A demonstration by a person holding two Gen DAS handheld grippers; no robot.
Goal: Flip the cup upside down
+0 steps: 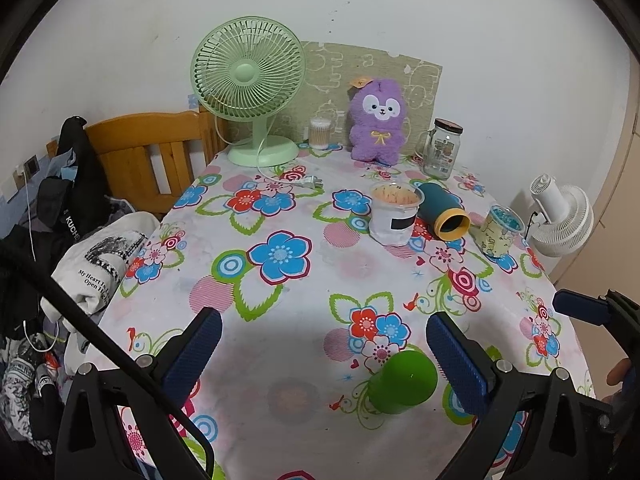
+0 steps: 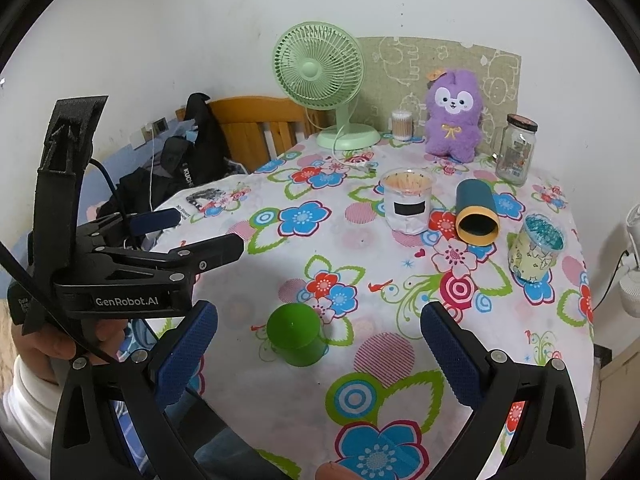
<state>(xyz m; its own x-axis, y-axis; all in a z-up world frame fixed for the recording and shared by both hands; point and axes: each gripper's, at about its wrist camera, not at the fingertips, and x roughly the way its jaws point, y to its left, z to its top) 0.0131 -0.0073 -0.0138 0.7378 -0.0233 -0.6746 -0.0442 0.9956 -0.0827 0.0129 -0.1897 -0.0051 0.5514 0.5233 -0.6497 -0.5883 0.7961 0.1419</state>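
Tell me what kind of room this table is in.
Most likely a bedroom or small living space at home. A wooden bed frame piled with clothes stands beside the table, and a purple plush toy and a green desk fan sit on the flowered tablecloth.

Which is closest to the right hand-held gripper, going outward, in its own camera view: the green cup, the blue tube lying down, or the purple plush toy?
From the right hand-held gripper:
1. Green cup, just ahead between the fingers, left of centre.
2. Blue tube, on its side, mid-table to the right.
3. Purple plush toy, at the table's far edge by the wall.
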